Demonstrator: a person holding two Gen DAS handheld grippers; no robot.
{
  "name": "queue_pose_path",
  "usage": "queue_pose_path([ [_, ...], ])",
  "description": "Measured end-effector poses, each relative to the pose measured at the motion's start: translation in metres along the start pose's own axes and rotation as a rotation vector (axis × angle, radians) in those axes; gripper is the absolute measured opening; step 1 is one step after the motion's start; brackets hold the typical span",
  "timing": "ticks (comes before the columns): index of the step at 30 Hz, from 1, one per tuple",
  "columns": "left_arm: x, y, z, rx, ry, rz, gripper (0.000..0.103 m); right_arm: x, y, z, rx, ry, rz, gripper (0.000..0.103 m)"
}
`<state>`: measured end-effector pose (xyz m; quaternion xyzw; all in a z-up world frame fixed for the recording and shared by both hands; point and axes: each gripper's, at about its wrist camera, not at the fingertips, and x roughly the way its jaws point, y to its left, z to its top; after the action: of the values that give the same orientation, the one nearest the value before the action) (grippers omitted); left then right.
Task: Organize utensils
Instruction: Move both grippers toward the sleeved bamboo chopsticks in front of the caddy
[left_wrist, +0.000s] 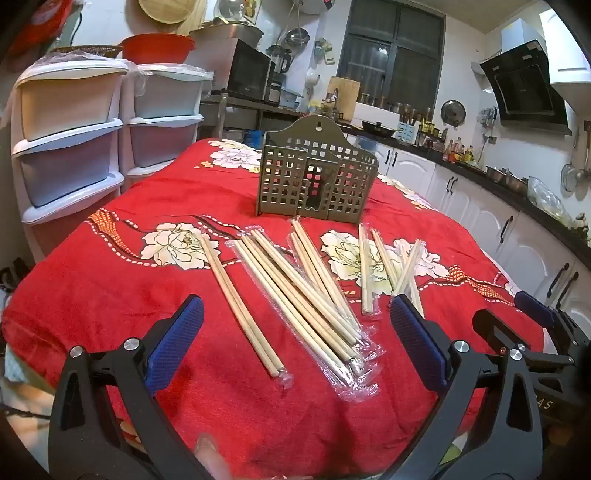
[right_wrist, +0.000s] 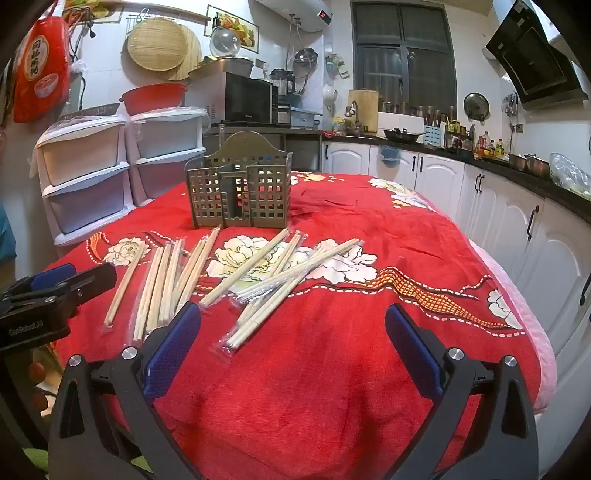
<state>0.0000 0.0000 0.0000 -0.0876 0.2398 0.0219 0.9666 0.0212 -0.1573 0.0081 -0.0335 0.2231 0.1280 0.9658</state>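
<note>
A table covered with a red flowered cloth (left_wrist: 129, 295) carries everything here. Toward its far edge stands an olive-green lattice utensil holder (left_wrist: 317, 181), upright, its compartments open at the top; nothing can be seen sticking out of it. In front of the holder, across the middle of the table, lie many wooden chopsticks (left_wrist: 295, 291), most of them in clear plastic sleeves, in loose groups fanned toward the near edge. One unwrapped-looking pair (left_wrist: 240, 306) lies apart at the left of the spread, and a smaller crossed heap (left_wrist: 402, 266) lies at the right.

The left gripper (left_wrist: 295, 343) hangs over the near edge of the table with its blue-padded jaws spread wide and nothing between them; the long sleeved bundle lies on the cloth below the gap. The right gripper (right_wrist: 291, 347) is beside it, further right along the near edge, jaws likewise wide apart and empty, over bare cloth just right of the nearest wrapped chopsticks.

Beyond the table's left side stand white plastic drawer units (right_wrist: 88, 173), and white kitchen cabinets (right_wrist: 498, 206) run past its right side
</note>
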Motion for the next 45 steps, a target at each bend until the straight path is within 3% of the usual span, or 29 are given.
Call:
queue_pose_path([
  [14,0.001,0.003,0.001,-0.025,0.014,-0.008,0.093,0.002,0.002,0.000,-0.004,0.007,0.008,0.097],
  [26,0.009,0.030,0.007,-0.092,0.037,0.004,0.093,0.018,0.008,0.011,-0.019,0.034,0.051,0.097],
  [31,0.015,0.039,0.011,-0.106,0.073,0.023,0.093,0.030,0.009,0.020,-0.021,0.067,0.101,0.097],
  [45,0.049,0.058,0.030,-0.099,0.178,0.066,0.093,0.072,0.013,0.057,-0.050,0.104,0.141,0.097],
])
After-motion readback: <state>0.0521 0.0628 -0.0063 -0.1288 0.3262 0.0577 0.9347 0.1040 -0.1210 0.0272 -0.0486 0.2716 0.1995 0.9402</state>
